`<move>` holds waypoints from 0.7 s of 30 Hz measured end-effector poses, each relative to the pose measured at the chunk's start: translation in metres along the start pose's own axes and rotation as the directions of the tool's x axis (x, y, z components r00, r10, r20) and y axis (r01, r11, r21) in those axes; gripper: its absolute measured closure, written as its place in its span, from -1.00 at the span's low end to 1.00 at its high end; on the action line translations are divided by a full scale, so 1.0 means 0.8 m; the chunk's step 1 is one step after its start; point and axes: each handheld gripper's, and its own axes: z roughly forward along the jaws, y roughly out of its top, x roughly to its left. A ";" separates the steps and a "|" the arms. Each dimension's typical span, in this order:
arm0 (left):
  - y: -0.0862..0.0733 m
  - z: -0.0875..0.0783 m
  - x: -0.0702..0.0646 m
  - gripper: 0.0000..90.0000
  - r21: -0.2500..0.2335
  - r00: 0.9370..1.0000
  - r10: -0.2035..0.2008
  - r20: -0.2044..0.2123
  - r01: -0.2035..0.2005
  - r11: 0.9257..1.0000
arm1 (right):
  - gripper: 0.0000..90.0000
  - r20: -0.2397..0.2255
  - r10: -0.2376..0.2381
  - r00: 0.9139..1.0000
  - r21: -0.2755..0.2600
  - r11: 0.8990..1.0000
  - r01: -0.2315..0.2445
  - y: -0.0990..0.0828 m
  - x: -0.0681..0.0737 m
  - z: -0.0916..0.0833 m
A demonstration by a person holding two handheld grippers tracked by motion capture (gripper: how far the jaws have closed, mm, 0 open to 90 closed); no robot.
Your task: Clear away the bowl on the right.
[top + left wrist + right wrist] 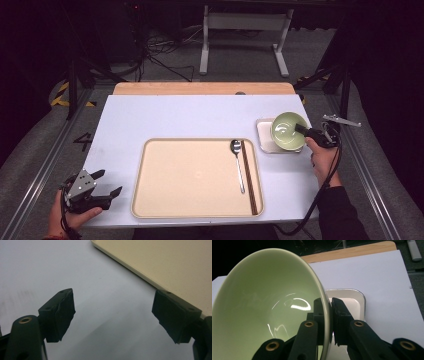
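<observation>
This looks like a lab or recording studio rather than a home; a white rectangular tabletop (175,117) sits in a frame of aluminium rails (372,185) at the lower right of the high view; tangled black cables (160,50) lie on the grey floor at upper left; yellow-black hazard tape (62,95) marks the floor at left; a white metal stand (245,30) rises at top centre against darkness.
</observation>
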 end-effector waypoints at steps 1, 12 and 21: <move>0.000 0.000 0.000 -0.57 -0.001 1.000 0.000 0.002 0.000 1.000 | 0.85 0.000 -0.003 1.000 0.000 1.000 0.003 0.001 0.002 -0.001; -0.001 -0.001 0.001 -0.57 -0.002 1.000 -0.001 0.002 0.001 1.000 | 0.85 -0.025 -0.031 0.999 -0.033 0.999 0.030 0.008 0.018 -0.011; -0.001 -0.002 0.001 -0.57 -0.002 1.000 -0.001 -0.001 0.001 1.000 | 0.84 -0.047 -0.053 0.997 -0.048 0.998 0.051 0.011 0.032 -0.014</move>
